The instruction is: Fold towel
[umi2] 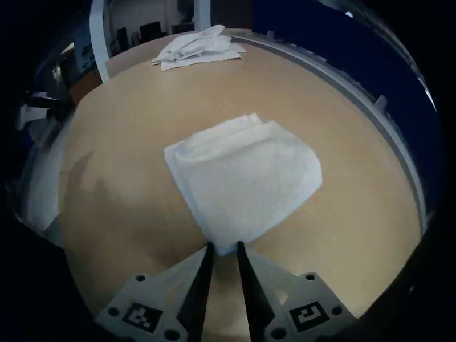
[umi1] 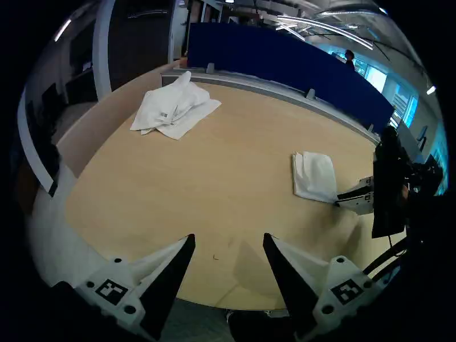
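folded towel (umi2: 245, 171) is found lying flat on the worktop (umi2: 125, 131), roughly mid-surface in the right gripper view, as a compact multi-layer pad with one corner pointing at the camera. a loose heap of crumpled towels (umi1: 171, 105) is noted at the far side of the worktop, well apart from it, near a blue partition (umi1: 273, 57).

right gripper (umi2: 223, 246): jaws drawn narrow, with the near corner of the folded towel between the tips; both tips appear to press on it. left gripper (umi1: 229, 239): jaws spread wide, nothing between them, held over bare worktop, well apart from both cloths.

handling, judged: terry cloth, so light, soft and limp, with no stiffness to be relied on. a single pinched corner is expected to let the layers fan open or the pad droop if it is lifted. little slip is expected on the pile and no breakage risk is seen. the better hold is judged to be at corners or along the thick folded edge, all layers caught together, a second corner being taken by the free jaws so that the edge is kept straight.
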`<state>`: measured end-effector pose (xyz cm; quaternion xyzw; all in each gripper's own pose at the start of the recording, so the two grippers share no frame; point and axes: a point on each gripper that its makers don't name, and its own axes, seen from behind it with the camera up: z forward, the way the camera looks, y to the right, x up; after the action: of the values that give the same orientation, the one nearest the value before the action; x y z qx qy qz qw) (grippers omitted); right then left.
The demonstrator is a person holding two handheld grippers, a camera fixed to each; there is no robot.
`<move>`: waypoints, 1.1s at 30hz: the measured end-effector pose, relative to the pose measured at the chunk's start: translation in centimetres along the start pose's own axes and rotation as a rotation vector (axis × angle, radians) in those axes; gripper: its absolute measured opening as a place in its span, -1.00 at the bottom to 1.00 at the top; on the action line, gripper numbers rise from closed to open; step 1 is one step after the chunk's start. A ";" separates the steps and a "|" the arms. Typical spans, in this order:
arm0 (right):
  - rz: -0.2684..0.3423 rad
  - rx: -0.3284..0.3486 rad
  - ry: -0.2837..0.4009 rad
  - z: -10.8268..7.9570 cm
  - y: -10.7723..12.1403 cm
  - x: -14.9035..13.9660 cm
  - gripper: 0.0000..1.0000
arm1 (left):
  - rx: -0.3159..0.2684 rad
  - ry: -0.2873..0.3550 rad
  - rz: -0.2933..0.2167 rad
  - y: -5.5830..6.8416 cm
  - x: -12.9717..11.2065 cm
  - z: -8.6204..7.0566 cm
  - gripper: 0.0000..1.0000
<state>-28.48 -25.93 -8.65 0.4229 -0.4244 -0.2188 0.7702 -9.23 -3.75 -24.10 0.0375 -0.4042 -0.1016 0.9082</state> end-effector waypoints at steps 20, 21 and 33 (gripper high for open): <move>-0.010 -0.025 0.033 -0.9 0.5 1.1 -0.88 | -0.013 0.003 0.016 0.6 0.5 0.2 0.76; -0.016 -0.030 0.041 -1.3 0.7 1.5 -0.88 | -0.014 0.005 0.016 0.7 0.6 0.2 0.76; -0.054 -0.083 0.174 -6.1 3.1 8.7 -0.89 | -0.041 0.037 0.032 1.9 2.2 0.6 0.76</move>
<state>-18.71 -27.52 -3.71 0.4194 -0.3349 -0.2196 0.8147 -7.92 -2.34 -21.79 0.0141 -0.3858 -0.0945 0.9176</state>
